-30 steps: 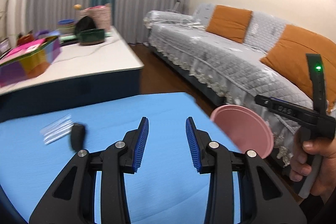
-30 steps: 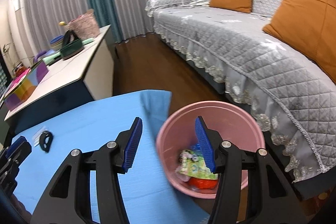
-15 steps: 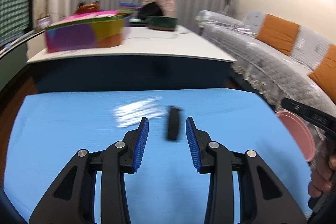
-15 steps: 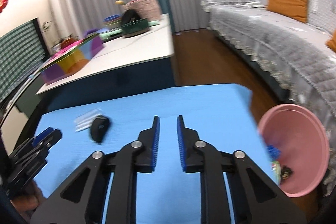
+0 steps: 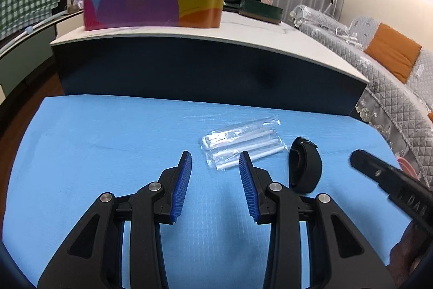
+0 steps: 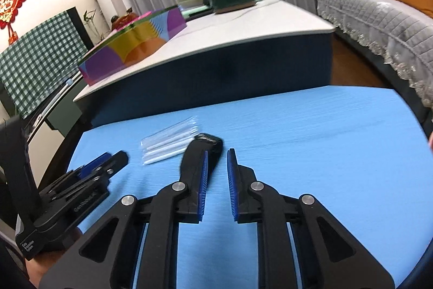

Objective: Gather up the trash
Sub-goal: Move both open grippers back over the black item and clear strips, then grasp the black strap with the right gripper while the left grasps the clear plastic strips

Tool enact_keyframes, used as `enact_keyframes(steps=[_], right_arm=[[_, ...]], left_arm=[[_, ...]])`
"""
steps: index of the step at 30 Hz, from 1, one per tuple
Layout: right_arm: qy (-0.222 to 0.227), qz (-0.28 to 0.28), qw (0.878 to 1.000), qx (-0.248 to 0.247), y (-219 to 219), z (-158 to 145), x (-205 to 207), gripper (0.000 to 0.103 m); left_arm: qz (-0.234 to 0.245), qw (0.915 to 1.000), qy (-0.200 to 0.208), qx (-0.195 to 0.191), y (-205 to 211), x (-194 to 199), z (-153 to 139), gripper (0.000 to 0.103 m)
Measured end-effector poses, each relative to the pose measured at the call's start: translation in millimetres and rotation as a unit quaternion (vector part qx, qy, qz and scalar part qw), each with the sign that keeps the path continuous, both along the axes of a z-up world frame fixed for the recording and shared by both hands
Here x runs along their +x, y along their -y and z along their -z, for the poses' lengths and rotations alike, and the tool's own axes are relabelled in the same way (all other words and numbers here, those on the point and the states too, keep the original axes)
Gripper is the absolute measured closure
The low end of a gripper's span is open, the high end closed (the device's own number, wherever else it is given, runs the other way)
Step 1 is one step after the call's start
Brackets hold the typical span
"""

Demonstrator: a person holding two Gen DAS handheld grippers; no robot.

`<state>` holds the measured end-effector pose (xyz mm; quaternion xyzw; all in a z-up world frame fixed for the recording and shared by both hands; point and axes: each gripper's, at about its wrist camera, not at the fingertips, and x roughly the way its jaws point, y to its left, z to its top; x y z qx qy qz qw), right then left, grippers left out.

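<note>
A clear plastic packet of white sticks [image 5: 240,145] [image 6: 170,144] lies on the blue table cover [image 5: 108,140]. Just right of it sits a black curved piece [image 5: 304,167] [image 6: 201,153]. My left gripper [image 5: 215,161] hovers open a little short of the packet's near end, nothing between its pads. My right gripper [image 6: 217,156] has a narrow gap and its jaws are opening, with nothing between them. The black piece lies just ahead of its left finger, partly hidden by it. A sliver of the pink bin [image 5: 407,165] shows at the table's right edge.
Behind the blue table stands a dark cabinet with a white top [image 5: 243,37] that carries a multicoloured box [image 5: 154,4] and other items. A grey quilted sofa [image 5: 392,88] with orange cushions runs along the right. Each gripper shows at the edge of the other's view.
Both views have swung left, away from the pink bin and onto the table. The packet and black piece are now close ahead. The right jaws went from wide to a narrow gap.
</note>
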<state>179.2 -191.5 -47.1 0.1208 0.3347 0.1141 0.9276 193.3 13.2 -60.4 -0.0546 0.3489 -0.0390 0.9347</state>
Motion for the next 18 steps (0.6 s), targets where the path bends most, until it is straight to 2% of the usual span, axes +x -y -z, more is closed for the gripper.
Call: enact_keyframes(steps=[1, 2, 3, 5, 7, 11, 13, 15, 18], right_arm=[[-0.003, -0.004, 1.0, 0.001, -5.1, 1.7, 3.8, 0.081], [-0.005, -0.007, 1.0, 0.002, -8.2, 3.2, 6.5, 0.074], [-0.008, -0.012, 1.0, 0.006, -10.4, 4.3, 9.1, 0.063], [-0.015, -0.029, 0.999, 0.016, -17.7, 6.7, 14.6, 0.057], [-0.017, -0.038, 0.999, 0.009, -23.8, 7.5, 16.8, 0.057], [-0.031, -0.044, 0.999, -0.009, -33.1, 15.4, 24.8, 0.058], [-0.04, -0.041, 0.998, -0.018, -33.1, 20.2, 26.7, 0.065], [-0.045, -0.035, 0.998, -0.02, -30.2, 23.6, 27.4, 0.076], [-0.043, -0.03, 0.998, -0.022, -26.7, 22.7, 26.1, 0.08]], left_arm=[[0.003, 1.0, -0.004, 0.003, 3.5, 1.2, 1.4, 0.067], [0.005, 0.9999, -0.008, 0.006, 5.2, 4.7, 2.7, 0.067], [0.005, 0.9999, -0.012, 0.006, 4.7, 8.2, 4.4, 0.067], [-0.002, 0.9996, -0.025, -0.011, 0.1, 16.1, 8.3, 0.067], [-0.007, 0.9985, -0.045, -0.031, -5.2, 23.7, 14.1, 0.067], [-0.011, 0.9971, -0.065, -0.037, -6.4, 34.7, 20.6, 0.067], [-0.008, 0.9967, -0.072, -0.036, -2.1, 38.5, 22.8, 0.067], [-0.002, 0.9963, -0.081, -0.029, 2.5, 44.0, 25.9, 0.067], [-0.005, 0.9961, -0.084, -0.026, 6.5, 45.4, 26.1, 0.067]])
